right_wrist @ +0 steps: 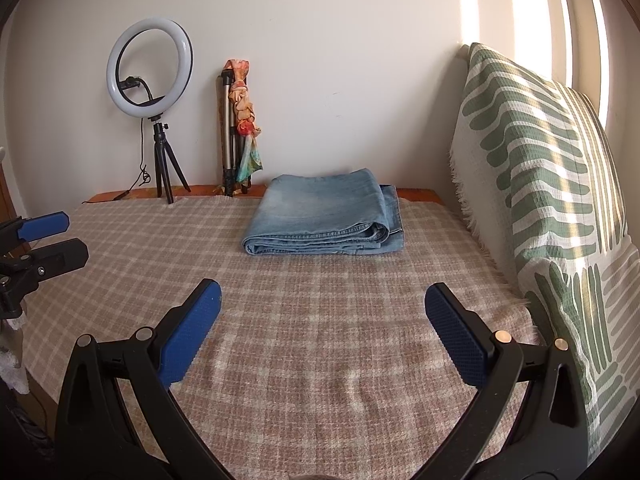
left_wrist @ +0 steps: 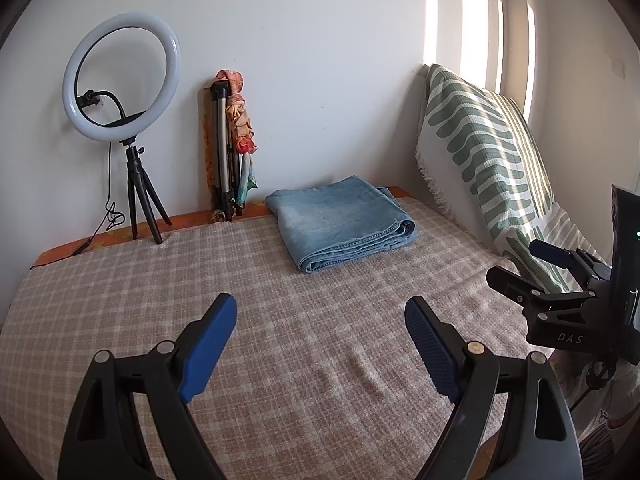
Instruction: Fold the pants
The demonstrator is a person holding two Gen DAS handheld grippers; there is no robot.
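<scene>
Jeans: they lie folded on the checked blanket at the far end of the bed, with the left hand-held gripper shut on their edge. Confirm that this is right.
Not quite. The jeans do lie folded on the checked blanket at the far end of the bed, but the left hand-held gripper is open and well short of them, holding nothing. The left wrist view shows this.

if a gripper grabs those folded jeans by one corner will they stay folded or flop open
Probably flop open: the folded jeans are soft denim in loose stacked layers, nothing pinning them. The thick bundle looks fairly heavy for cloth, so it would likely sag. Pushed, it may drag on the textured checked blanket rather than slide.
</scene>
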